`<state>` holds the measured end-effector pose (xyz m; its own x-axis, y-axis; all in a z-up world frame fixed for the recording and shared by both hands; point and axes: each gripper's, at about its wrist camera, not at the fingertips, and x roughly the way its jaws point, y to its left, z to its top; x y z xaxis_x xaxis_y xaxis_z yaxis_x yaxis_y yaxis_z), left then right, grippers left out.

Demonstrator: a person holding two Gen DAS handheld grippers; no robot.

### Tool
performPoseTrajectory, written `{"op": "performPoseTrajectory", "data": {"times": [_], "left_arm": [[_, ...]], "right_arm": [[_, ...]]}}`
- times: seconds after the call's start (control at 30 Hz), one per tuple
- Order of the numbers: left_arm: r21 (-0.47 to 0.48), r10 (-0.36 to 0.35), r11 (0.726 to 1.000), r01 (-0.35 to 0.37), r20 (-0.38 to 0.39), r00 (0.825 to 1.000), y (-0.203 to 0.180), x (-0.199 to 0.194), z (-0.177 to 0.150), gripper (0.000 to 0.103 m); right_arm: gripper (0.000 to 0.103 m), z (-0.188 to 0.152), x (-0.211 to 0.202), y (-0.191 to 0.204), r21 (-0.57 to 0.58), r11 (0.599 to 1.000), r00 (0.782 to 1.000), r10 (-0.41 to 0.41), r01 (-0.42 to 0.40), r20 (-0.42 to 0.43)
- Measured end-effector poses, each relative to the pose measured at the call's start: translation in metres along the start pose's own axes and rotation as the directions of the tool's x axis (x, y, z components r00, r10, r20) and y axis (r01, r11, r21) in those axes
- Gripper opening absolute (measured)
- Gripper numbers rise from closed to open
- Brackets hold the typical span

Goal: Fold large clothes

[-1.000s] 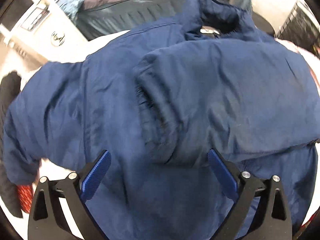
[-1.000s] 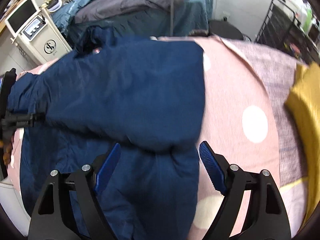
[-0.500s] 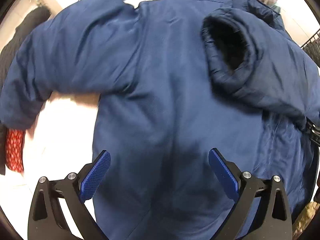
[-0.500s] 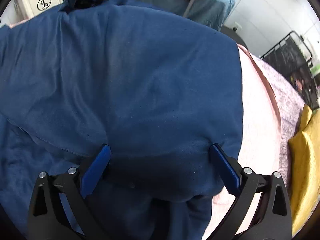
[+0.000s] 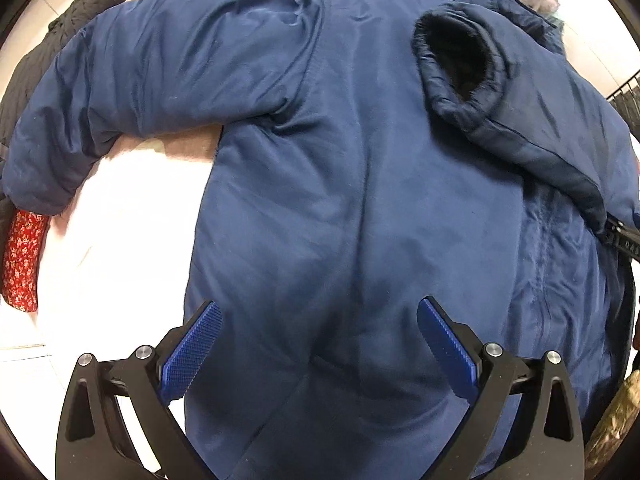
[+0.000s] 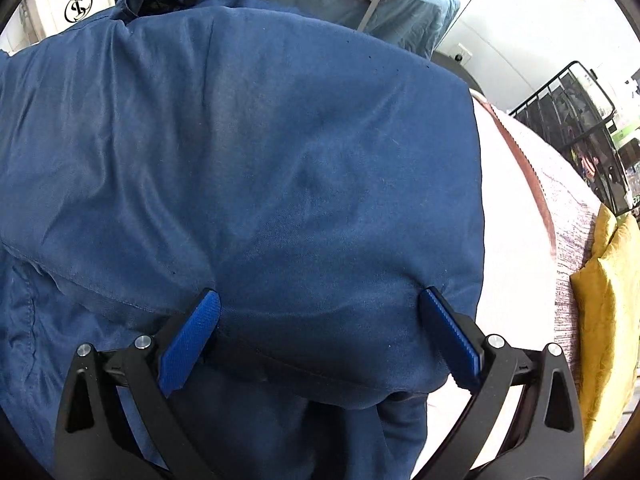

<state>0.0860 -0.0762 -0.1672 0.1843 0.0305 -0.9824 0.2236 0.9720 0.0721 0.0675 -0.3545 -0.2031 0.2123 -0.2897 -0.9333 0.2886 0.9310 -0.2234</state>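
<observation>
A large navy padded jacket (image 5: 340, 184) lies spread on a pink bed cover (image 5: 132, 216). One sleeve (image 5: 140, 76) stretches out to the left; the other sleeve, with its dark cuff opening (image 5: 456, 56), lies folded across the upper right. My left gripper (image 5: 320, 344) is open, just above the jacket's lower body. In the right wrist view the folded sleeve (image 6: 260, 168) fills the frame. My right gripper (image 6: 320, 332) is open with its blue pads (image 6: 192, 340) on either side of the sleeve's folded end, not closed on it.
A black garment (image 5: 48, 40) and a red patterned cloth (image 5: 20, 264) lie at the left edge. A yellow garment (image 6: 604, 304) lies right on the bed. A black wire rack (image 6: 576, 128) and piled bedding (image 6: 360, 4) stand behind.
Both grippers have moved lower and closer to the jacket. The left view has shifted from the folded sleeve to the jacket's body. The right gripper now straddles the sleeve's end.
</observation>
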Motion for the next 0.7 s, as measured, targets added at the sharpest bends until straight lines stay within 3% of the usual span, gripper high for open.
{"op": "performPoseTrajectory", "data": {"times": [0.1, 0.2, 0.4, 0.53, 0.7], "left_arm": [[0.002, -0.012, 1.000, 0.012, 0.010, 1.000, -0.004, -0.007, -0.008, 0.097], [-0.023, -0.029, 0.999, 0.029, 0.009, 1.000, 0.000, -0.008, -0.017, 0.097], [-0.110, -0.075, 0.991, 0.075, 0.003, 0.997, 0.025, 0.000, -0.030, 0.096], [-0.144, -0.081, 0.986, 0.083, 0.025, 0.996, 0.043, 0.001, -0.031, 0.096], [-0.220, -0.090, 0.970, 0.106, 0.080, 0.993, 0.084, -0.003, -0.027, 0.096]], "right_arm": [[0.098, 0.002, -0.013, -0.010, 0.062, 0.998, 0.999, 0.019, -0.016, -0.048], [0.098, 0.001, -0.041, -0.016, 0.112, 0.992, 0.998, 0.067, -0.066, -0.007], [0.098, -0.023, -0.098, 0.007, 0.041, 0.985, 0.986, 0.168, -0.168, -0.003], [0.098, -0.055, -0.122, 0.028, 0.045, 0.959, 0.958, 0.282, -0.280, -0.048], [0.098, -0.090, -0.139, 0.066, 0.011, 0.951, 0.947, 0.309, -0.309, -0.084]]}}
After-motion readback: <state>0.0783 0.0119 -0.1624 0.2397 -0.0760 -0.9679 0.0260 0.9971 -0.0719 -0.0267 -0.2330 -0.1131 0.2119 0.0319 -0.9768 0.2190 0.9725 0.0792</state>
